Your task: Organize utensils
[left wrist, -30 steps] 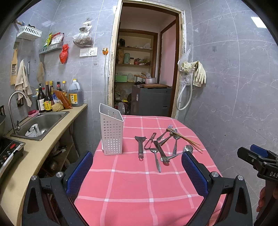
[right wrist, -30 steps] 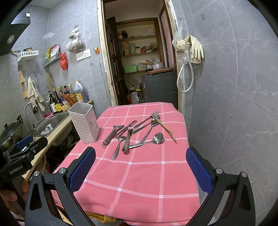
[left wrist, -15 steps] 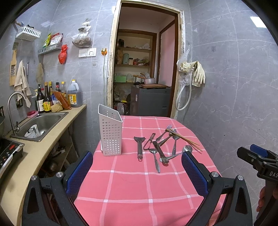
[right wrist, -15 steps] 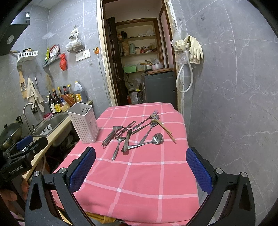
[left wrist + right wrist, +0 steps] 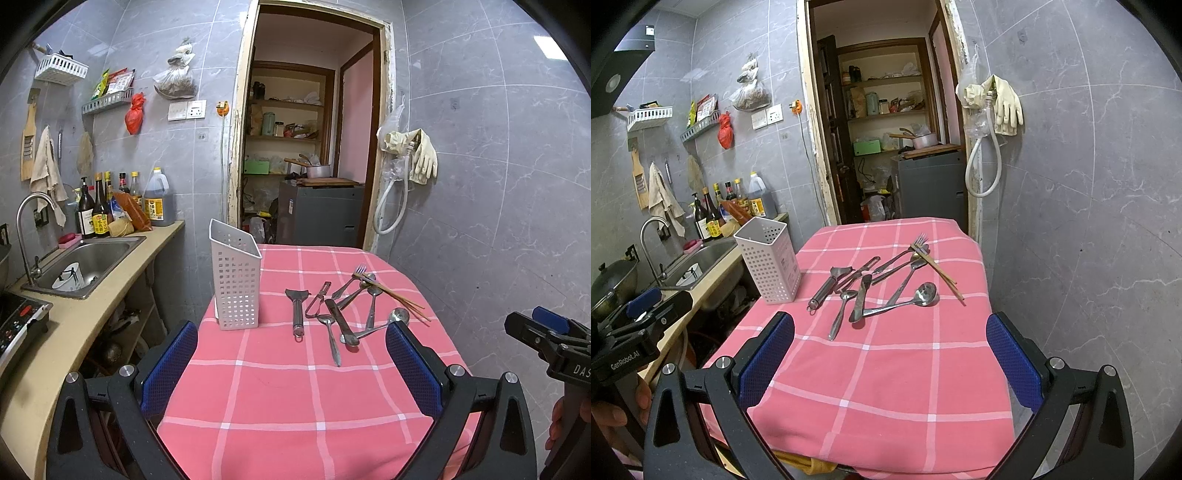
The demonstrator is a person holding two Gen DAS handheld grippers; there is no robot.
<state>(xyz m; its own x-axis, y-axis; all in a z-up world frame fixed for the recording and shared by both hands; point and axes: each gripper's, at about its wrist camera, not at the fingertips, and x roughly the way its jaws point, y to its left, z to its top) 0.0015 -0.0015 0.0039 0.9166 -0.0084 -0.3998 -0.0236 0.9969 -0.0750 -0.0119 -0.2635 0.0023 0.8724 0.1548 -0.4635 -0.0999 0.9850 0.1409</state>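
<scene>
Landmark: white perforated utensil caddy (image 5: 235, 286) (image 5: 769, 258), upright at the left edge of the worktop (image 5: 280, 387) (image 5: 886, 365), which wears a pink checked cloth
Left hand-held gripper (image 5: 291, 365): blue pads spread wide, nothing between them, held off the near end of the worktop, well short of the caddy
Right hand-held gripper (image 5: 890, 356): blue pads spread wide, nothing between them, also short of the cutlery; its body shows at the right edge of the left wrist view
Peeler, steel handle (image 5: 297, 312) (image 5: 827, 286): lies flat just right of the caddy, apart from it, blade end away from the camera
Second slim peeler (image 5: 317, 301) (image 5: 858, 271): right of the first, angled, tip near the dark-handled knife
Knife (image 5: 341, 321) (image 5: 860, 297): right of the caddy, lying across the handle of the ladle-like spoon
Small spoon (image 5: 330, 338) (image 5: 841, 312): nearest the grippers of the whole pile, bowl toward the caddy side
Round-bowled spoon (image 5: 393, 319) (image 5: 919, 295): far right of the caddy, handle running under the knife
Fork (image 5: 349, 282) (image 5: 905, 251): behind the pile, tines away from the camera
Further spoons (image 5: 372, 301) (image 5: 908, 273): cross beside the fork; exact overlap cannot be told
Chopsticks (image 5: 397, 295) (image 5: 940, 271): wooden pair, farthest from the caddy, tips resting at the fork head
Caddy contents: interior not visible
Sink (image 5: 85, 266) (image 5: 701, 262): left of the caddy, off the worktop
</scene>
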